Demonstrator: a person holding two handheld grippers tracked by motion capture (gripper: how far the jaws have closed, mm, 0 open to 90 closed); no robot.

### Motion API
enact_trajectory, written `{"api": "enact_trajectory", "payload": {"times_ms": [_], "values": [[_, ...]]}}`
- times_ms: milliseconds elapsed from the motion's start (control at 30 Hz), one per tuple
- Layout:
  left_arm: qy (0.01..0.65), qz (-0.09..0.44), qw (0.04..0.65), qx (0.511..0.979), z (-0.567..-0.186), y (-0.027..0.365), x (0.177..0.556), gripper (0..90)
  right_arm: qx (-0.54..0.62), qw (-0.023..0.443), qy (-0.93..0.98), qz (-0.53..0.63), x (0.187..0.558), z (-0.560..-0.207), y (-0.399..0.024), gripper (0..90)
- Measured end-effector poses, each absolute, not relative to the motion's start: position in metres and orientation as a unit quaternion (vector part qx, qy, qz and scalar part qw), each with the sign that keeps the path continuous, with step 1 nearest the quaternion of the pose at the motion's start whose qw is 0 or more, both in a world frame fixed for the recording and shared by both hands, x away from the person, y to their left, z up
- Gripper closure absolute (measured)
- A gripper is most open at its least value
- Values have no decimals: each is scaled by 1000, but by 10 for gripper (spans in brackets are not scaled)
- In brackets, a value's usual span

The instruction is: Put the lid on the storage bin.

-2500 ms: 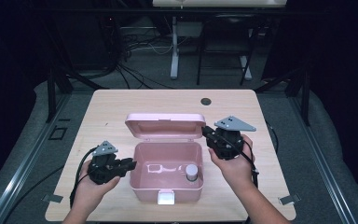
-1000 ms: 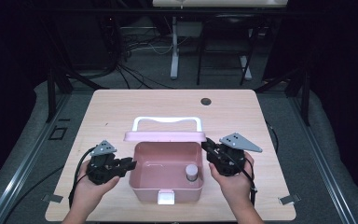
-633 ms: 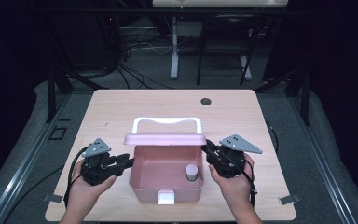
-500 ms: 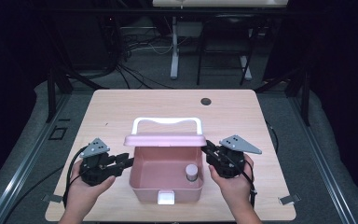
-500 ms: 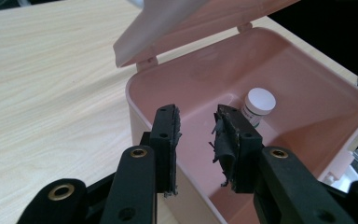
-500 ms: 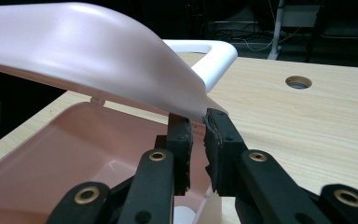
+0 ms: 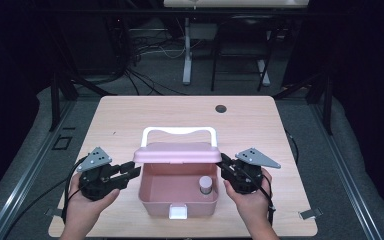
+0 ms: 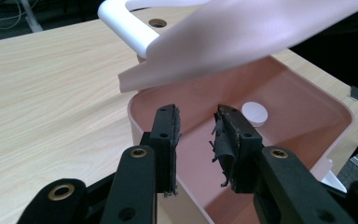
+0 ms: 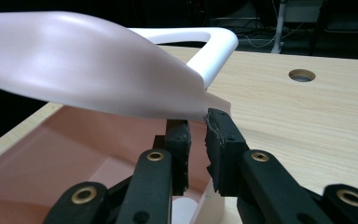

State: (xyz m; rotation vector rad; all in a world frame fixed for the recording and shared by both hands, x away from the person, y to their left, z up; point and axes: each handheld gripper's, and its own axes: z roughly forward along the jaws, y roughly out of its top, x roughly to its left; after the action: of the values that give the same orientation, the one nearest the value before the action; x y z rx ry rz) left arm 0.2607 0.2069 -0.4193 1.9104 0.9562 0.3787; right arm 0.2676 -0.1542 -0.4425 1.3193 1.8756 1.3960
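The jaws of the left gripper (image 7: 130,171) are parted and empty beside the pink box (image 7: 178,202), having just been opening. The right gripper (image 7: 225,167) is pinched on the half-lowered lid (image 7: 177,155); a slip could slam it. Open table (image 7: 130,115) is left behind.

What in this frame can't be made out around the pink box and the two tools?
- High view: whether the right tool touches the lid; too small, and the lid edge overlaps it.
- Right tool view: the small white-capped bottle is cut off by the bottom edge and sits behind the jaws.
- Left tool view: the bottle's body, hidden behind the tool.
- All views: the hinge of the box, covered by the half-raised lid.
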Motion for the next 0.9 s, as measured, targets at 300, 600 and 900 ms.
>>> {"api": "enact_trajectory", "payload": {"times_ms": [300, 600, 900], "values": [[382, 163, 475, 776, -412, 206, 255, 694, 481, 220, 681, 507, 265, -446, -155, 788], [376, 167, 478, 776, -408, 207, 252, 713, 483, 217, 680, 507, 264, -449, -155, 784], [377, 167, 476, 777, -408, 207, 251, 716, 484, 213, 682, 504, 263, -450, -156, 784]]}}
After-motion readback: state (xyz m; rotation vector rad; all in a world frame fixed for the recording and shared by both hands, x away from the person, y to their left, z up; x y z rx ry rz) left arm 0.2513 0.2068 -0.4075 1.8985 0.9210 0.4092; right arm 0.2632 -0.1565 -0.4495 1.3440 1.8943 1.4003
